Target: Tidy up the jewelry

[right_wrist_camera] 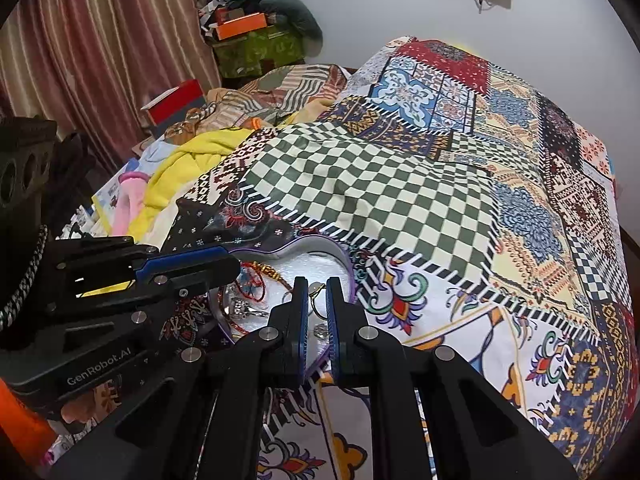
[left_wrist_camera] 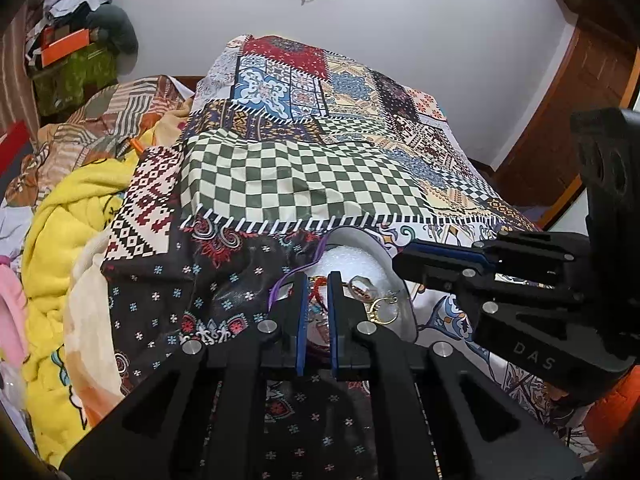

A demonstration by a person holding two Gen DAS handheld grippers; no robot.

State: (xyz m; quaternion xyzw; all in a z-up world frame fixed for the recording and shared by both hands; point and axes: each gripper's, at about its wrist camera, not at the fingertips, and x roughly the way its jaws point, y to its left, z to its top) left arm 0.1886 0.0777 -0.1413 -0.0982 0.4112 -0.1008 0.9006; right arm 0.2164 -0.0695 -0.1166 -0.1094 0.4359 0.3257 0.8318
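Note:
A heart-shaped tin [right_wrist_camera: 320, 242] with a purple rim and white foam lining lies on the patchwork bedsheet; it also shows as the tin [left_wrist_camera: 360, 236] in the left wrist view. Inside lie a red thread bracelet [right_wrist_camera: 256, 276], silver rings [right_wrist_camera: 244, 308] and a gold hoop earring [left_wrist_camera: 384, 308]. My left gripper [left_wrist_camera: 318, 292] hangs over the tin's left part, jaws a narrow gap apart, with red thread [left_wrist_camera: 318, 286] showing in the gap. My right gripper [right_wrist_camera: 317, 294] hovers over the right part, equally narrow, the gold hoop [right_wrist_camera: 318, 300] visible between its fingers. A silver ring [left_wrist_camera: 362, 286] lies beside the hoop.
The bed carries a raised hump under the checkered sheet [right_wrist_camera: 360, 184] just behind the tin. Yellow and pink blankets [left_wrist_camera: 60, 240] pile up at the left. Boxes and clutter [right_wrist_camera: 248, 36] stack by the striped curtain. A wooden door [left_wrist_camera: 580, 100] stands at the right.

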